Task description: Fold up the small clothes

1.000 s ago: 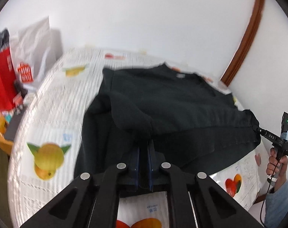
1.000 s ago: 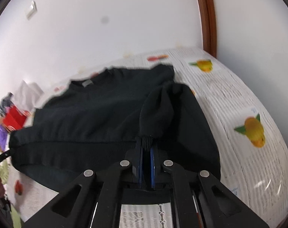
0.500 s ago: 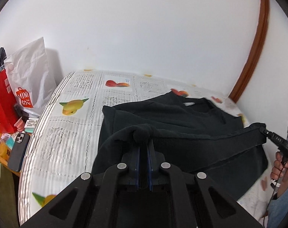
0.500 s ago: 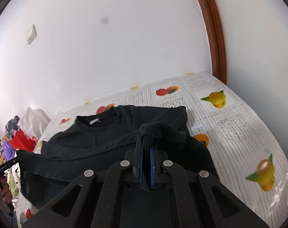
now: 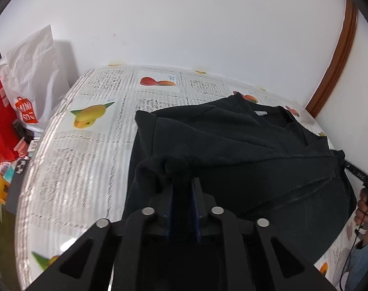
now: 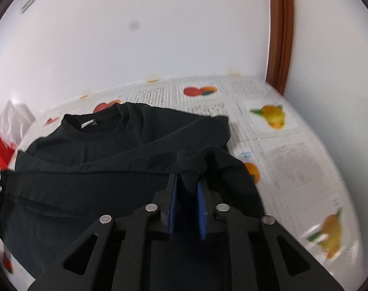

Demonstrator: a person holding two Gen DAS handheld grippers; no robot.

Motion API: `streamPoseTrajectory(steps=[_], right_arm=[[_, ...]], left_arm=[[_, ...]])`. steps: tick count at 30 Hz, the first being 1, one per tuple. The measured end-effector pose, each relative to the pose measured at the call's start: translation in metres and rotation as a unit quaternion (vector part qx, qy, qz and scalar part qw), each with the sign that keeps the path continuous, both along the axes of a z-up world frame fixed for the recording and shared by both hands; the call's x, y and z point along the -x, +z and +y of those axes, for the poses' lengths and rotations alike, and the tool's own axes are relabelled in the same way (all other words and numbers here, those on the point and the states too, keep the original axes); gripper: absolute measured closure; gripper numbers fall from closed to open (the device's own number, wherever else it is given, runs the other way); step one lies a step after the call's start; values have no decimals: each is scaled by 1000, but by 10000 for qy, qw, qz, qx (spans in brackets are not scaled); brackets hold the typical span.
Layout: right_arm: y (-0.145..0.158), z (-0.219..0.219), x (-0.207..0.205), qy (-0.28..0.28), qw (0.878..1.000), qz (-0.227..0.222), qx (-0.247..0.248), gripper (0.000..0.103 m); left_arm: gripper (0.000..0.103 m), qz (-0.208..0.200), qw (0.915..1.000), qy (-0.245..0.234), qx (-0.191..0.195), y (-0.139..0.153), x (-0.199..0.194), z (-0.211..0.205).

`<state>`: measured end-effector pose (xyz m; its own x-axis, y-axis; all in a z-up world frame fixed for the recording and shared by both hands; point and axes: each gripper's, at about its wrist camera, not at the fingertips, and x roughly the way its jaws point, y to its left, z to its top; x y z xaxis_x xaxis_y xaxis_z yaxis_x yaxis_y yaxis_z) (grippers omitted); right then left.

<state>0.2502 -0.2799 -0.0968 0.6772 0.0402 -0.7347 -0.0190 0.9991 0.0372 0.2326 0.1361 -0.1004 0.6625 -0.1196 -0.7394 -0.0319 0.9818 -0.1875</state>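
A plain white wall point(image 5: 184, 24) fills the top of both views. A brown wood trim point(image 5: 339, 55) runs up the wall at 2 o'clock in the left view and at 1 o'clock in the right view. The table has a white cloth point(image 5: 92, 126) with fruit pictures. At 9 o'clock sit a white shopping bag point(image 5: 36, 72) and a red bag point(image 5: 1, 126).

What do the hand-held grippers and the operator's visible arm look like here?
Both the left hand-held gripper and right hand-held gripper are matte black, with angular cut-out frames, silver round screws and blue finger pads. A bare hand, blue-grey sleeve and thin black cable show.
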Motion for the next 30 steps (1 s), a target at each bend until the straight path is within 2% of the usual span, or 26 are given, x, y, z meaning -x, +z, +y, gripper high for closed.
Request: streamPoseTrajectory(steps=[2,3,5,8,11,13,14,17,23,30], right_arm=[[15,6,18,120,9995,-170,222,65],[20,9,24,183,9993,-215,225,53],[27,15,37,425,9987,-241,108,52],[24,26,46,656,9978,-31,-39,52],[6,38,50,876,9957,248,-153,59],[-14,44,46,789,9954,541,10,76],[-24,45,42,707,9950,697,79,79],[-33,50,35,610,9956,685,181,80],[-33,62,4,421,9966,650,263,80],[-20,56,-54,365,9982,458,-126,83]], left_arm=[[84,-19,9999,-82,-75,4,10,-2],[80,-24,9999,-127,-106,6,16,-4],[77,-51,9996,-238,-106,9,28,-8],[77,-19,9991,-421,77,10,44,-12],[77,142,9973,-654,311,0,51,-19],[77,234,9972,-661,250,-8,48,-26],[77,255,9972,-660,238,-11,45,-29],[76,259,9971,-696,187,-15,31,-38],[72,105,9974,-634,-314,-14,-3,-55],[72,13,9986,-450,-265,-6,-49,-45]])
